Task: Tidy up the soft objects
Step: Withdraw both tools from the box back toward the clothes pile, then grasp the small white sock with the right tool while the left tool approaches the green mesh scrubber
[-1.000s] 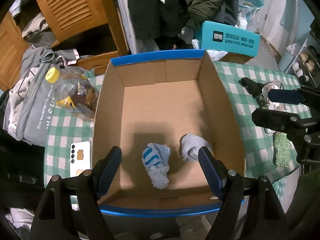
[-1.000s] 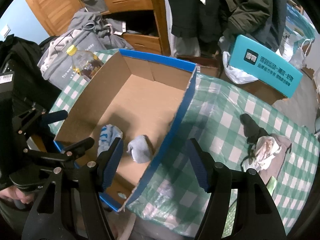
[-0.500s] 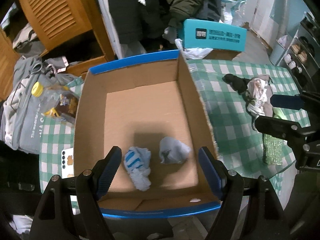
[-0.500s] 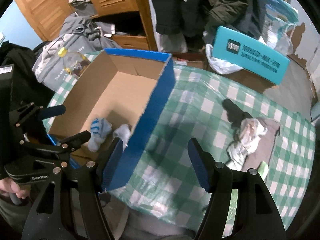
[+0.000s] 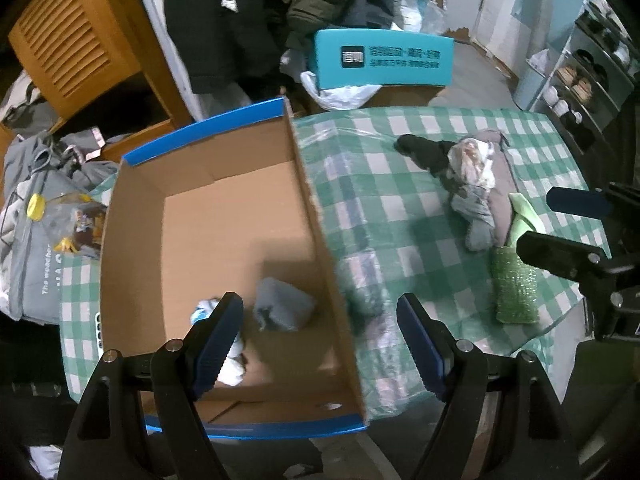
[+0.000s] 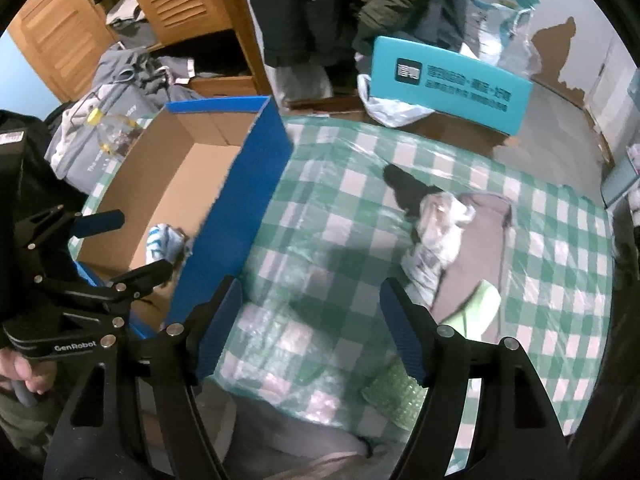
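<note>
target: sock pile (image 6: pixel 436 220) lies ahead-right of right gripper (image 6: pixel 310 330), lengthwise away from it
nearer: right gripper
jaws: right opening, empty; left gripper (image 5: pixel 320 344) apart, empty

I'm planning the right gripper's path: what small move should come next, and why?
Probably carry the right gripper on toward the pile of soft items on the checked tablecloth. Its jaws are opening with nothing between them, the cardboard box already holds two bundles, and the pile lies ahead.

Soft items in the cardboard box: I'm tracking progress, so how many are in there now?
2: a grey bundle near the right wall of the box, and a blue-and-white striped one to its left, partly hidden.
</note>
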A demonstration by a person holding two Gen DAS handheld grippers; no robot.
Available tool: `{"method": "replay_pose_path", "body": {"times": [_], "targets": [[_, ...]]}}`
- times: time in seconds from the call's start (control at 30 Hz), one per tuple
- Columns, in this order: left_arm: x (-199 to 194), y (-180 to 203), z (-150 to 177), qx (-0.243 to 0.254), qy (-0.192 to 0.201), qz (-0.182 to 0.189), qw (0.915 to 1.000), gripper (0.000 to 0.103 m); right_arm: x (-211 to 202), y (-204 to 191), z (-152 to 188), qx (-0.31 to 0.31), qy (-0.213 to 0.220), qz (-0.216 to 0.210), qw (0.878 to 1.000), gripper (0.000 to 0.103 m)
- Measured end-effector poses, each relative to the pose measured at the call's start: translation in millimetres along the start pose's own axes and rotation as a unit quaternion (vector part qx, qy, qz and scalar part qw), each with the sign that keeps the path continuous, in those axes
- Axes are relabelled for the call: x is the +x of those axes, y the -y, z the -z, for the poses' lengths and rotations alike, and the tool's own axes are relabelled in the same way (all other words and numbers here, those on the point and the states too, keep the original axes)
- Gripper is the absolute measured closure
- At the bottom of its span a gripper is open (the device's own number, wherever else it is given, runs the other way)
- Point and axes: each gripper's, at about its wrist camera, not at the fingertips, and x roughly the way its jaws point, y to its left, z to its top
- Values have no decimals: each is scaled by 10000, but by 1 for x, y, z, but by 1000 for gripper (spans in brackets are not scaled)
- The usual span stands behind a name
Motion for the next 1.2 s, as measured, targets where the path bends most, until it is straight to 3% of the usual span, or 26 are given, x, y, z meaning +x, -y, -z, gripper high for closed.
{"method": "replay_pose_path", "body": {"times": [0.6, 1.2], "targets": [[13, 88, -6, 770, -159, 155, 9968, 22, -26, 70, 39, 510, 97, 371, 9980, 30], [43, 137, -10, 1023, -431, 259, 9935, 22, -26, 141, 76, 1261, -72, 801, 9888, 30]]}}
